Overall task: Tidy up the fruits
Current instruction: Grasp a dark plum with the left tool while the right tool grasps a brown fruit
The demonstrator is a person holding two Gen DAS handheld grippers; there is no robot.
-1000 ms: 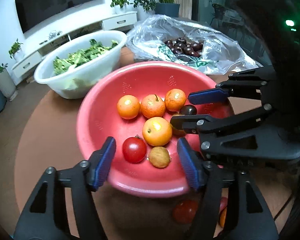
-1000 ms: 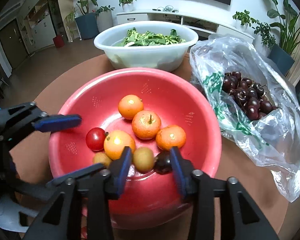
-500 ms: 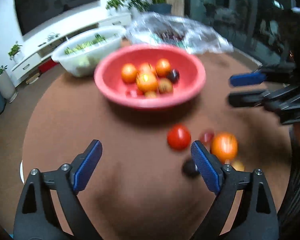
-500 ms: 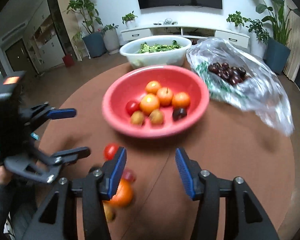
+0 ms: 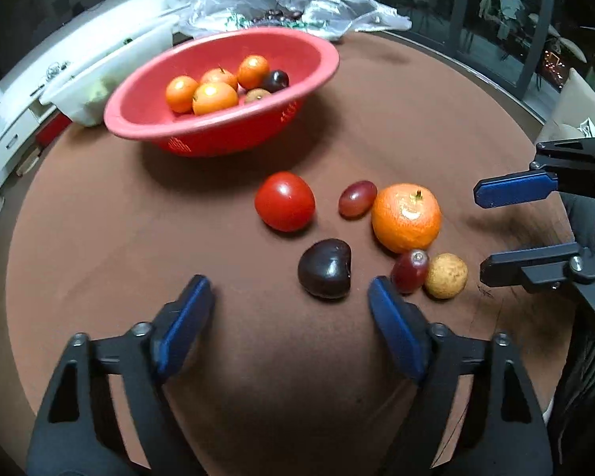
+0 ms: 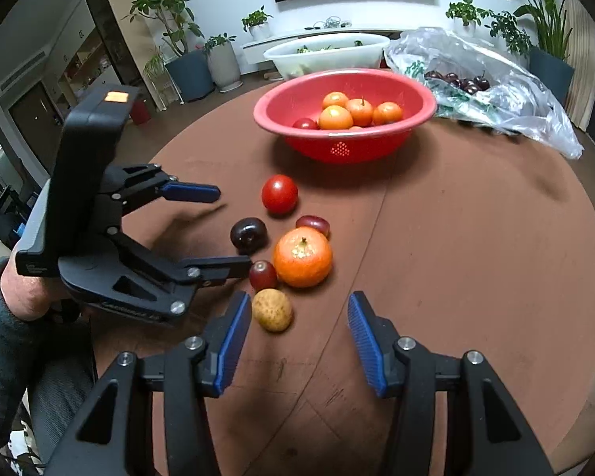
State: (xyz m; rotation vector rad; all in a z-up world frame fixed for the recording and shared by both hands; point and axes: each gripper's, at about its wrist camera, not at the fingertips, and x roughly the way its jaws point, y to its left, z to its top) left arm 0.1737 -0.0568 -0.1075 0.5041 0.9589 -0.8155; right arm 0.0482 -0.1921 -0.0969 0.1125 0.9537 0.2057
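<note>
Right wrist view: both the left gripper [image 6: 234, 230] and right gripper [image 6: 299, 323] gape over a glossy, dimpled orange [image 6: 302, 257].

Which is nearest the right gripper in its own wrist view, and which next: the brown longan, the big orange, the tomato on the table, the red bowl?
1. Brown longan, just ahead of the right gripper, by its left finger.
2. Big orange, behind it.
3. Tomato, farther, mid-table.
4. Red bowl, farthest back.
</note>
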